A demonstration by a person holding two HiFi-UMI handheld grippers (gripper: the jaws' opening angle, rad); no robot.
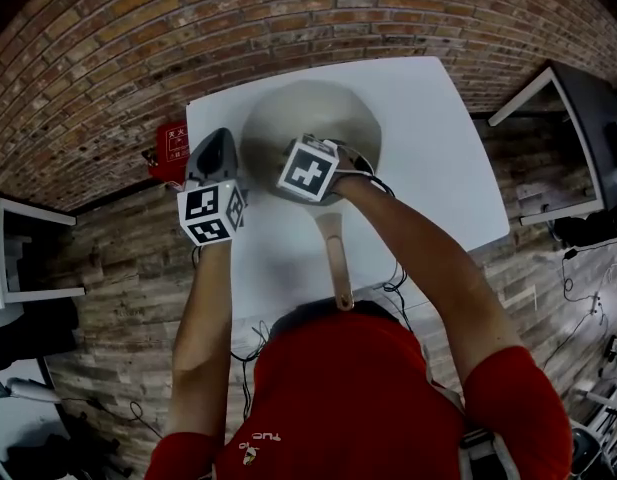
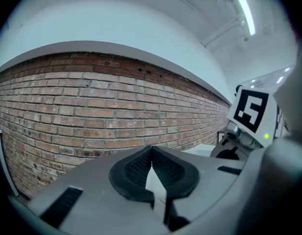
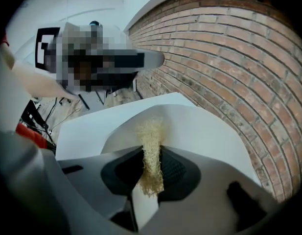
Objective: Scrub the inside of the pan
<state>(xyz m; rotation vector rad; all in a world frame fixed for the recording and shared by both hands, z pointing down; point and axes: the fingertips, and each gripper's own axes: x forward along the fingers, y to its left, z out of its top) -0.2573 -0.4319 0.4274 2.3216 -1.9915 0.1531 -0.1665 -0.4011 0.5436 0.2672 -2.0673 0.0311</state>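
The round pan (image 1: 328, 118) lies on the white table (image 1: 438, 148), its pale handle (image 1: 336, 258) pointing back toward me. My right gripper (image 3: 151, 148) is shut on a tan fibrous scrubber (image 3: 151, 136); the scrubber's tip hangs over the pan's pale inside (image 3: 204, 126). In the head view, this gripper's marker cube (image 1: 310, 168) sits over the pan's near rim. My left gripper (image 2: 151, 153) is shut with nothing between its pads and faces the brick wall. It (image 1: 214, 153) hovers just left of the pan, apart from it.
A brick wall (image 1: 188, 28) runs behind the table's far edge. A red object (image 1: 170, 148) stands on the floor by the table's left corner. A white shelf (image 1: 18, 258) is at the left, a dark desk (image 1: 588, 138) at the right, and cables (image 1: 578, 268) lie on the floor.
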